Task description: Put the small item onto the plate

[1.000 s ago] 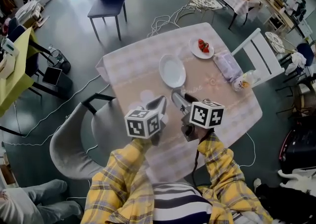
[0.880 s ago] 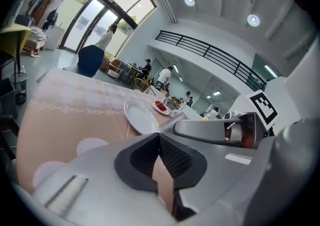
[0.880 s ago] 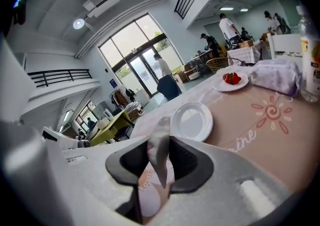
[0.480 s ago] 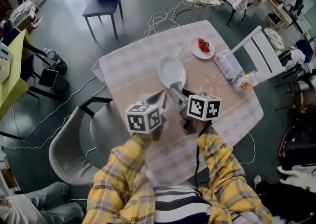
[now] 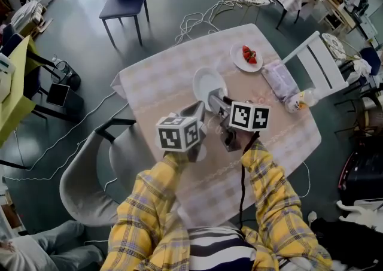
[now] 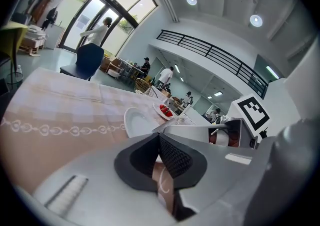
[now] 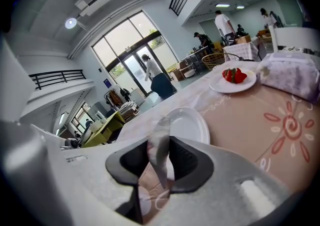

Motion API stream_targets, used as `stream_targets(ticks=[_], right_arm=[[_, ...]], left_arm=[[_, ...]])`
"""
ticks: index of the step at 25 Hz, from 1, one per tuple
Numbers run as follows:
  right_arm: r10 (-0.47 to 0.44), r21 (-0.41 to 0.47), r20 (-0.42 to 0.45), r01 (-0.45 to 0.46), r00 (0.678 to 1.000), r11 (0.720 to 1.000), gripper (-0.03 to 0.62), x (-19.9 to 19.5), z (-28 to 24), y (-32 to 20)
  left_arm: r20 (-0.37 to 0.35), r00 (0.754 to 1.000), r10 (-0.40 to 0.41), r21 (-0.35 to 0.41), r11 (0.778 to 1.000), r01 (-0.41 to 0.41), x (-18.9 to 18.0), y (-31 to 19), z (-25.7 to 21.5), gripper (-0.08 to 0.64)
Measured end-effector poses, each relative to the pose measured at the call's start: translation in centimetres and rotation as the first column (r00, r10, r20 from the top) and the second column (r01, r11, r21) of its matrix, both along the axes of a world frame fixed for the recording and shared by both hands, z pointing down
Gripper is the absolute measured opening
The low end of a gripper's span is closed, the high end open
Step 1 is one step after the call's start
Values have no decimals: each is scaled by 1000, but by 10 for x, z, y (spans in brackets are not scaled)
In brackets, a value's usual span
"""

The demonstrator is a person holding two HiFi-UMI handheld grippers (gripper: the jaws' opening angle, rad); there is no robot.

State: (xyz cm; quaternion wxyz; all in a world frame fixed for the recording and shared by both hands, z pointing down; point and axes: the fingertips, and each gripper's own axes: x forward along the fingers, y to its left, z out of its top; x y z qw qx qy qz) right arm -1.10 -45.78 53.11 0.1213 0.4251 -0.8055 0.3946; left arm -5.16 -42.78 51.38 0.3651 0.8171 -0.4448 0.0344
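Note:
An empty white plate (image 5: 209, 81) lies in the middle of the table (image 5: 155, 84); it also shows in the left gripper view (image 6: 136, 120) and the right gripper view (image 7: 192, 126). My right gripper (image 5: 216, 101) is at the plate's near rim, shut on a thin, shiny grey small item (image 7: 160, 142) that stands upright between its pads. What the item is cannot be made out. My left gripper (image 5: 198, 112) hovers just left of it, near the plate's near-left edge. Its jaws (image 6: 158, 142) are shut with nothing in them.
A second plate with strawberries (image 5: 246, 55) sits at the far right of the table. A patterned soft pack (image 5: 278, 78) and a lying bottle (image 5: 297, 99) are at the right edge. A white chair (image 5: 316, 63) stands right, a grey chair (image 5: 90, 168) left.
Both grippers have moved forward across the table towards the empty plate. The right one, still holding the item, now reaches the plate's near rim.

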Motion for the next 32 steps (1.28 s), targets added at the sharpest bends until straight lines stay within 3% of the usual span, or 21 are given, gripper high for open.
stream_targets(ticks=[9, 20, 32], right_arm=[[22, -32, 79, -19, 997, 999, 104, -7, 6, -20], [-1, -35, 60, 4, 998, 999, 104, -17, 9, -40], [-37, -51, -26, 36, 999, 998, 106, -27, 17, -36]], left_arm=[[33, 999, 1, 12, 1000, -2, 7, -13, 0, -11], [29, 999, -23, -6, 1000, 24, 1, -22, 8, -11], [46, 999, -25, 13, 1000, 25, 1, -20, 5, -12]])
